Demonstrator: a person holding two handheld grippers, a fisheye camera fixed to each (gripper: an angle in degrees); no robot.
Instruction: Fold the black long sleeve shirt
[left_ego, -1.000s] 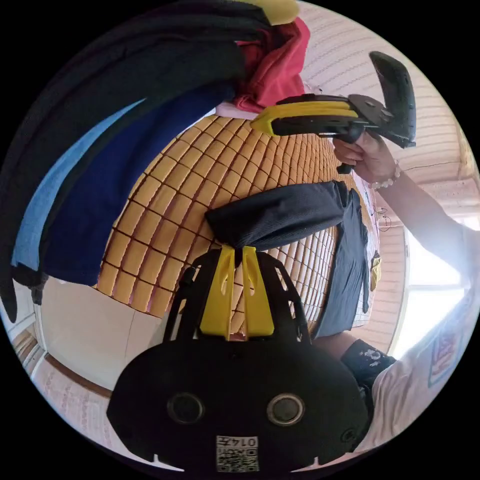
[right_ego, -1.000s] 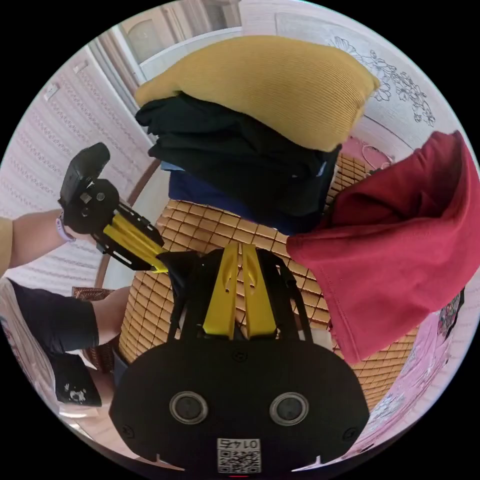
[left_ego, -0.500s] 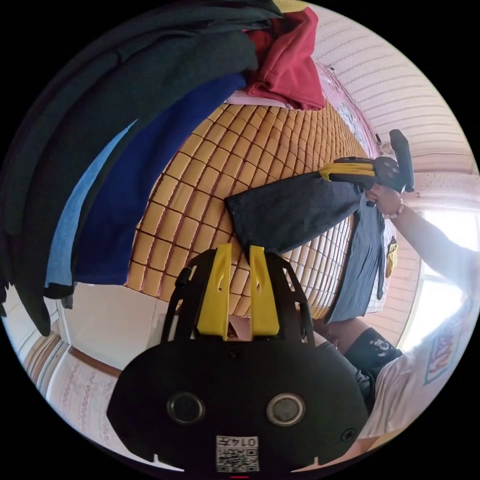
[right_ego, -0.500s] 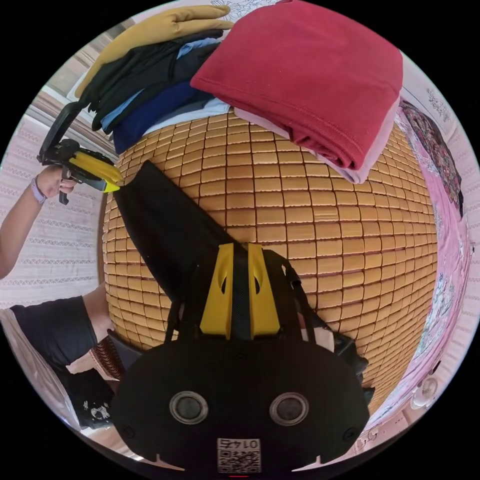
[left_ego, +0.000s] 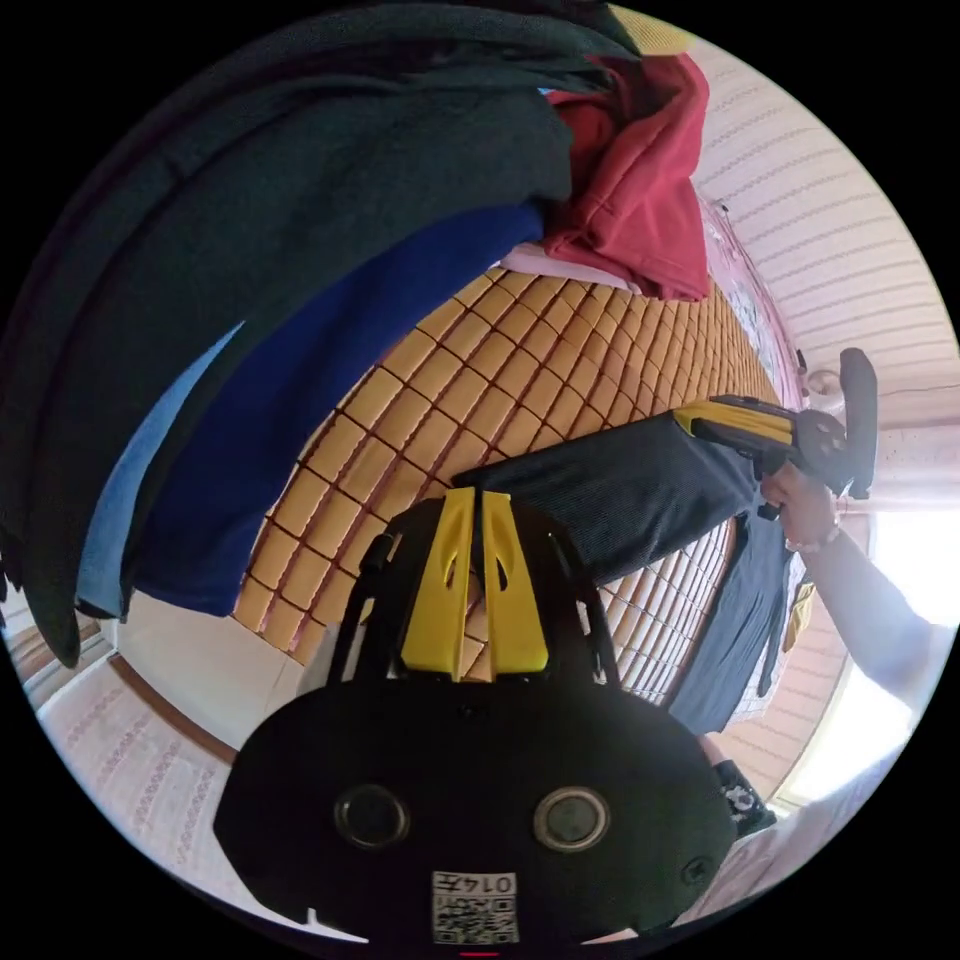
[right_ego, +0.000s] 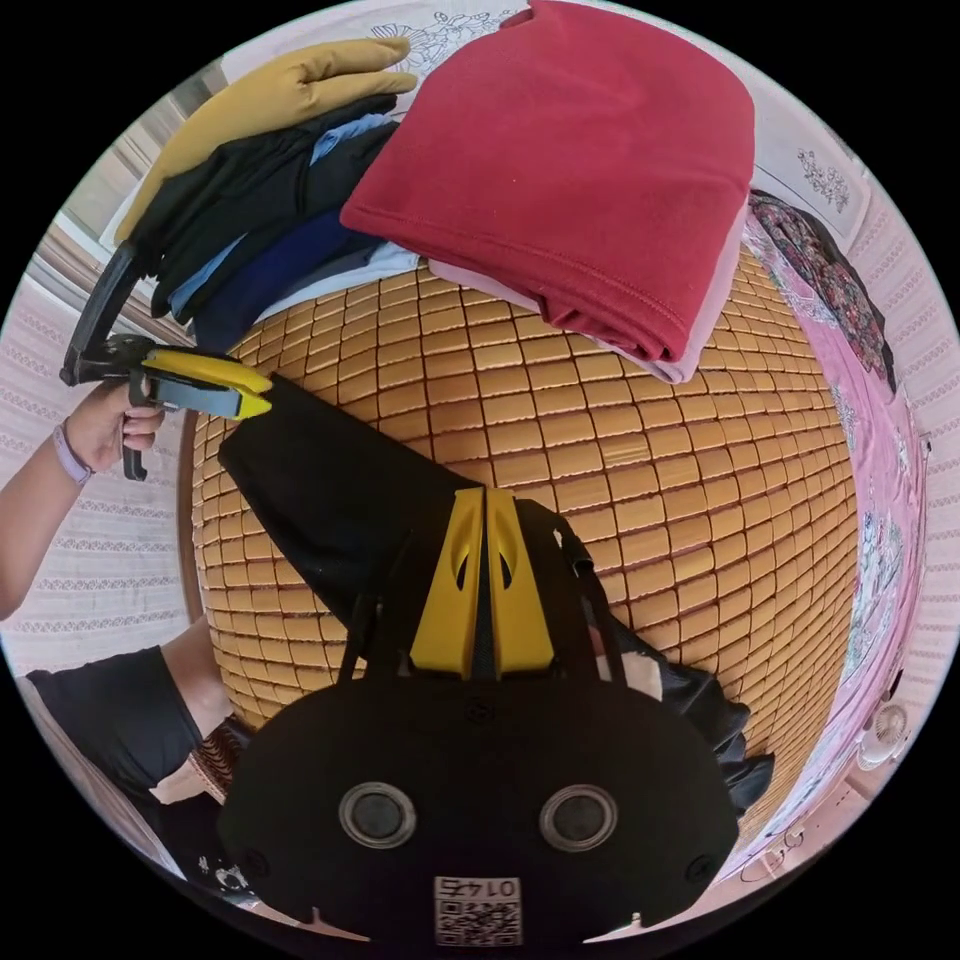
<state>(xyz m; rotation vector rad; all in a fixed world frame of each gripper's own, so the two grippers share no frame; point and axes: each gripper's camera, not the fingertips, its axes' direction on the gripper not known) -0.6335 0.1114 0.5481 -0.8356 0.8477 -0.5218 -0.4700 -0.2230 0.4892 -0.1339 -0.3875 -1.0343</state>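
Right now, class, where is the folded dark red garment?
In the right gripper view the dark red garment lies at the mat's far edge, atop a pale pink piece, right of the yellow-topped clothes stack.

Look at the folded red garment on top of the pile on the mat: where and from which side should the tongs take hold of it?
Grip the red garment at its thick folded edge, which faces the open bamboo mat. Come in low from the mat side, one jaw under the fold and one on top. The stack beside it probably blocks a sideways approach.
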